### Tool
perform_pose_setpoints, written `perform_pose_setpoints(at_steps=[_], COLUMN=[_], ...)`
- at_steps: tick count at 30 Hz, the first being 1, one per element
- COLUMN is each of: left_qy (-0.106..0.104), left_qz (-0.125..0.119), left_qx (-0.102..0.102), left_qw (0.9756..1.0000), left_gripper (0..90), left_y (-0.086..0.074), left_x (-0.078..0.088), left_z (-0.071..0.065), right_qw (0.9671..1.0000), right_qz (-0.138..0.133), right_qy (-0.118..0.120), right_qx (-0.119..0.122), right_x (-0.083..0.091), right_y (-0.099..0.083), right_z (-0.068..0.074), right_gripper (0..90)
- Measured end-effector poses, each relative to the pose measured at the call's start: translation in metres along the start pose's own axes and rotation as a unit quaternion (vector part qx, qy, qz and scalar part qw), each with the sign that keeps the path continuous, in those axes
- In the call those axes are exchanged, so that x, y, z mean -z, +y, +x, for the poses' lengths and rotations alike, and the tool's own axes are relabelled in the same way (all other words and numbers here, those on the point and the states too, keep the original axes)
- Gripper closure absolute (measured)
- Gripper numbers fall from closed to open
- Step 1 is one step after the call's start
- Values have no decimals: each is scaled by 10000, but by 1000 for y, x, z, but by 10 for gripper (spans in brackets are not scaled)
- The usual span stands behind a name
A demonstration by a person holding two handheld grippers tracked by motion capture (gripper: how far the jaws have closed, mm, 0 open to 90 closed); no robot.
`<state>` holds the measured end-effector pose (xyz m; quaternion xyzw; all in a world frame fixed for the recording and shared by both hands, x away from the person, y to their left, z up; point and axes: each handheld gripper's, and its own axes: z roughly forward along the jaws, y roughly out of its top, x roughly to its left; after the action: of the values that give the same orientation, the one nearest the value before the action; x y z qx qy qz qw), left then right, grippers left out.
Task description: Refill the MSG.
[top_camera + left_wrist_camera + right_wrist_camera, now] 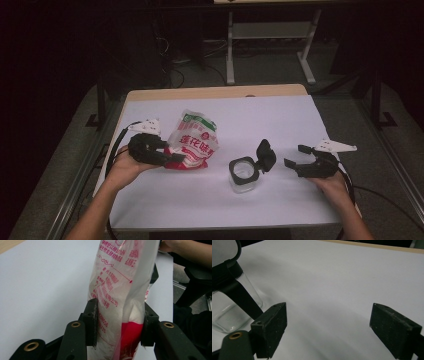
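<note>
The left gripper has its fingers clamped on the seasoning bag, seemingly lifting it; next comes tipping it over the open jar, while the right gripper waits with fingers wide.

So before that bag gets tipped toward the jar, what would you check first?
1. Left tongs shut on the bag: ok, both pads press its lower end.
2. Bag's top opened: cannot tell.
3. Jar upright on the table: ok.
4. Jar's lid flipped back, mouth free: ok.
5. Right tongs steadying the jar: not ok, they are open and beside it, not touching.
6. Path from bag to jar free: ok.
</note>
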<state>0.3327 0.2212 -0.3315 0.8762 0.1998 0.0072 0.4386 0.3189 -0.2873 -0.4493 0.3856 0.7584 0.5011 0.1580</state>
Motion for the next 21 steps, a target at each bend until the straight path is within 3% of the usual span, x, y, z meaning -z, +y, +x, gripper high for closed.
perform_pose_setpoints(at_steps=[21], left_qy=[-268], left_qz=[355], left_qx=[-261], left_qw=[9987], left_gripper=[614], left_y=[32], left_x=[-5], left_z=[-12], right_qw=[10000], right_qz=[-12], right_qy=[-36], right_qx=[-43], right_x=[2], right_y=[-1], right_z=[-3], right_gripper=[139])
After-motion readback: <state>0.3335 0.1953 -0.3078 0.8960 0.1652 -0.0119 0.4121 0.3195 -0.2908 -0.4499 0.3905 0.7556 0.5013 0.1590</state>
